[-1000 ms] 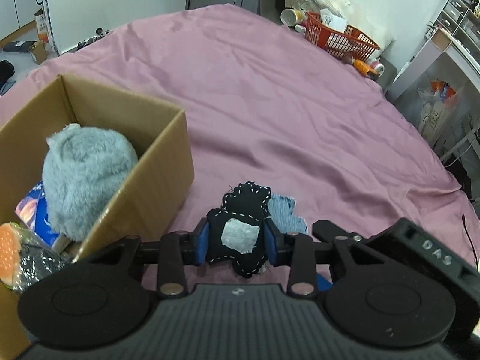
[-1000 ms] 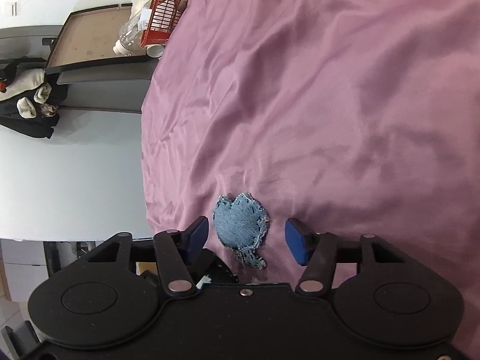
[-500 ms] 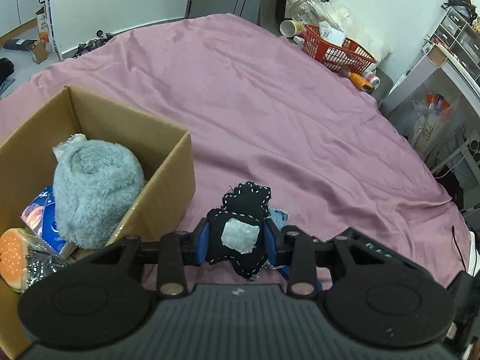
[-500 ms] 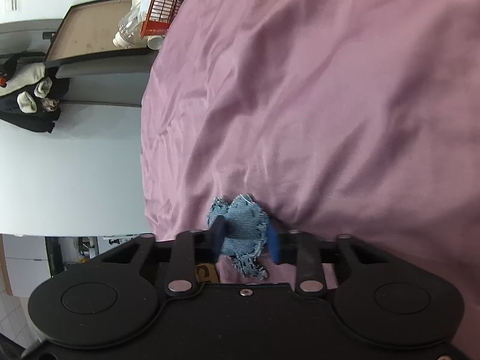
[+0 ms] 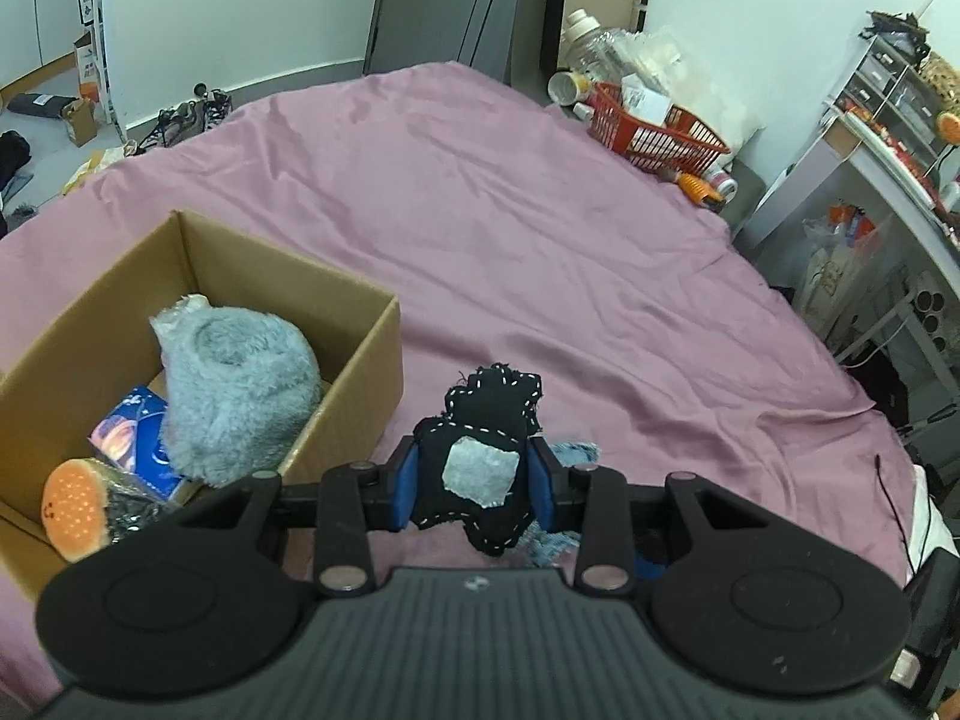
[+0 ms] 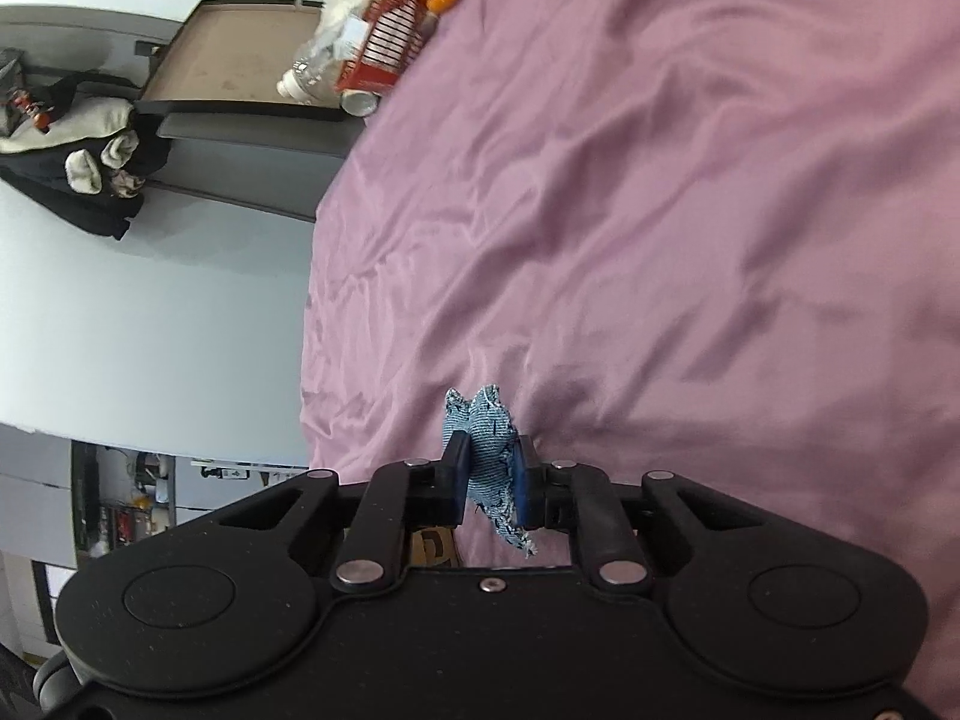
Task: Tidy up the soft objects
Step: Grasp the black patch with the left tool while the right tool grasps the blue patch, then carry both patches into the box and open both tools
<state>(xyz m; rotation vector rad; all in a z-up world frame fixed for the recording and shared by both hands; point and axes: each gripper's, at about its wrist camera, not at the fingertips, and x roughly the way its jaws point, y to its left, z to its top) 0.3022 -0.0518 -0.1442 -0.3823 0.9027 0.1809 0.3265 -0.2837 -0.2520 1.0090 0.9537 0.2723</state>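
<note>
My left gripper (image 5: 474, 483) is shut on a black stitched fabric toy (image 5: 480, 450) with a grey patch and holds it above the purple bed sheet (image 5: 510, 228), just right of an open cardboard box (image 5: 354, 372). The box holds a grey fluffy plush (image 5: 234, 384), an orange-faced item (image 5: 72, 507) and a blue packet (image 5: 135, 438). My right gripper (image 6: 487, 474) is shut on a blue denim fabric piece (image 6: 485, 438) and holds it off the sheet (image 6: 690, 210). The denim also shows behind the black toy in the left wrist view (image 5: 576, 451).
A red basket (image 5: 654, 132) with bottles and clutter stands at the bed's far right corner; it also shows in the right wrist view (image 6: 384, 48). Shelving and bags (image 5: 870, 228) line the right side. Shoes (image 5: 186, 117) lie on the floor beyond the bed.
My right gripper closed on the denim piece and lifted it off the sheet. My left gripper rose with the black toy, so the box looks lower and farther.
</note>
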